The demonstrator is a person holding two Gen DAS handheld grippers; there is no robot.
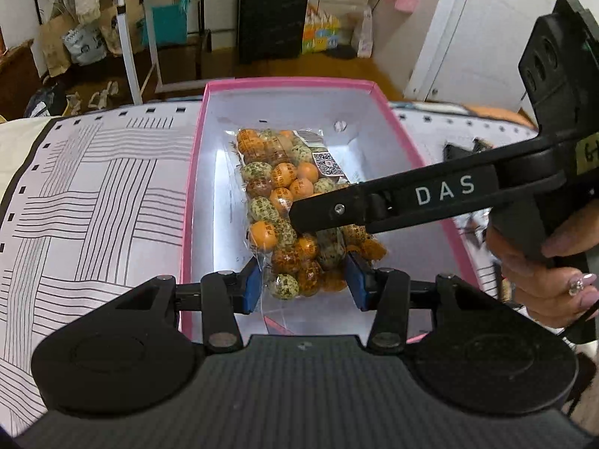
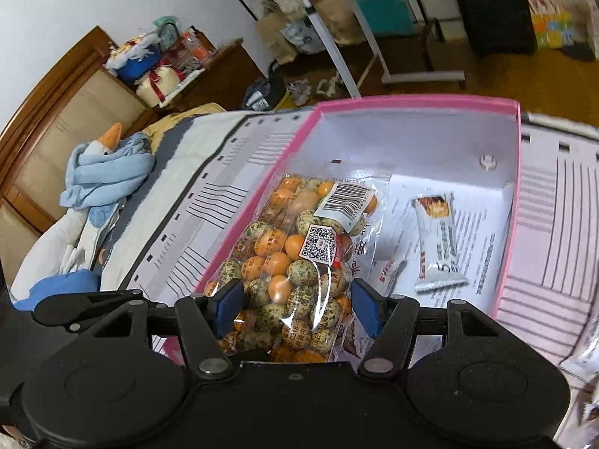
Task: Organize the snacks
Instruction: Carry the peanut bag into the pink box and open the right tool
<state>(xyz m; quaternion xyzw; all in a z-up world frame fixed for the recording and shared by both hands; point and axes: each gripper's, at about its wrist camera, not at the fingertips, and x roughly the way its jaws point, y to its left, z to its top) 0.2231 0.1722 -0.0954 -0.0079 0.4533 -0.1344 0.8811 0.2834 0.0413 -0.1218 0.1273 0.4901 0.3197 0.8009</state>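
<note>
Right now the bag of candies (image 1: 288, 202) lies in the pink box (image 1: 191, 187), beside a white snack bar (image 2: 438, 243); both the left gripper (image 1: 303, 280) and right gripper (image 2: 295, 307) straddle it, jaws apart.

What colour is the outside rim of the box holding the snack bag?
Pink, with a white interior; the box shows best in the right wrist view.

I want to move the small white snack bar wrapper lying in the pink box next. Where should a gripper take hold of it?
Grip the white snack bar wrapper across its narrow middle, coming down from above. It lies flat and long on the floor of the pink box, apart from the clear bag of round candies, so both long edges look free.
</note>
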